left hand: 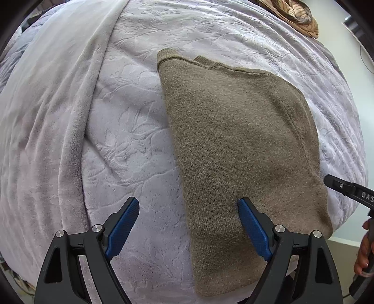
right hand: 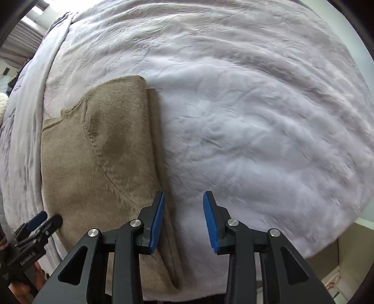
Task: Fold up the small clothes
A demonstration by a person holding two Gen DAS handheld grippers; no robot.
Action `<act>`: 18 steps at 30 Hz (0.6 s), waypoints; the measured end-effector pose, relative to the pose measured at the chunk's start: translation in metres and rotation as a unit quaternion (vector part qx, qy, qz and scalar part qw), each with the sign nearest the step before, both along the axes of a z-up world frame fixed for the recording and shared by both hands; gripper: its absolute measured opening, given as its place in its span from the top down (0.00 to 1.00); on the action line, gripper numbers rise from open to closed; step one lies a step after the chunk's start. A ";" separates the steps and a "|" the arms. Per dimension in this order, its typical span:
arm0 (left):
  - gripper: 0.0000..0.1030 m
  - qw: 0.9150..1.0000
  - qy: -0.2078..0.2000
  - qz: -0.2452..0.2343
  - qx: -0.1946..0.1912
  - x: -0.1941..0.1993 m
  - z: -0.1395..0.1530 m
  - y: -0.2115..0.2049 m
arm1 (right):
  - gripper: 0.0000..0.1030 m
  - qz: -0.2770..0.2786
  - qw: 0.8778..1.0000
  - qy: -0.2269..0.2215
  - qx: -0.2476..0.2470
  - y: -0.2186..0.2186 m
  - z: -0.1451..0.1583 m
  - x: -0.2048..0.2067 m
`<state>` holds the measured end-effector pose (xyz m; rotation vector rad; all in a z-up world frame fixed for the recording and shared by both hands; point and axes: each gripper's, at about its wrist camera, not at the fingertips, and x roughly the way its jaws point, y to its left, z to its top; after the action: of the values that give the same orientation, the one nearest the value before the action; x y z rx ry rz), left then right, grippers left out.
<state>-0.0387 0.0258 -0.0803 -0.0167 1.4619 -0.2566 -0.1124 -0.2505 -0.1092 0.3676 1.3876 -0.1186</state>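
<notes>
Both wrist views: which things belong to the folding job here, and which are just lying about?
Job:
brown sweater, folded lengthwise
left gripper, open, empty
right gripper, open, empty

Lying about:
lavender blanket under the sweater
striped brown fabric at the far edge

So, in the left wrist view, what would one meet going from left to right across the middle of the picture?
Plain smooth blanket fold → embossed floral blanket → folded brown knit sweater → tip of the right tongs at the far right edge.
</notes>
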 end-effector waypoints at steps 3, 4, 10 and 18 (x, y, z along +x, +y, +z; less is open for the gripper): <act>0.15 1.000 -0.001 0.003 0.003 -0.001 0.004 0.001 | 0.64 -0.001 1.000 0.004 -0.002 -0.003 0.004 -0.010; 0.15 1.000 -0.001 0.004 0.005 -0.002 0.006 0.001 | 0.64 0.000 1.000 0.007 -0.004 -0.003 0.005 -0.011; 0.15 1.000 -0.010 0.006 0.028 -0.014 0.022 0.000 | 0.64 0.018 1.000 0.002 0.013 0.001 0.021 -0.022; 0.15 0.998 -0.001 0.044 0.042 -0.031 0.042 -0.001 | 0.61 0.064 0.998 -0.005 0.020 0.012 0.045 -0.029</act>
<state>-0.0700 0.0251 -0.0385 -0.0115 1.4650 -0.1232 -0.1414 -0.2387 -0.0641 0.3108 1.4004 0.0162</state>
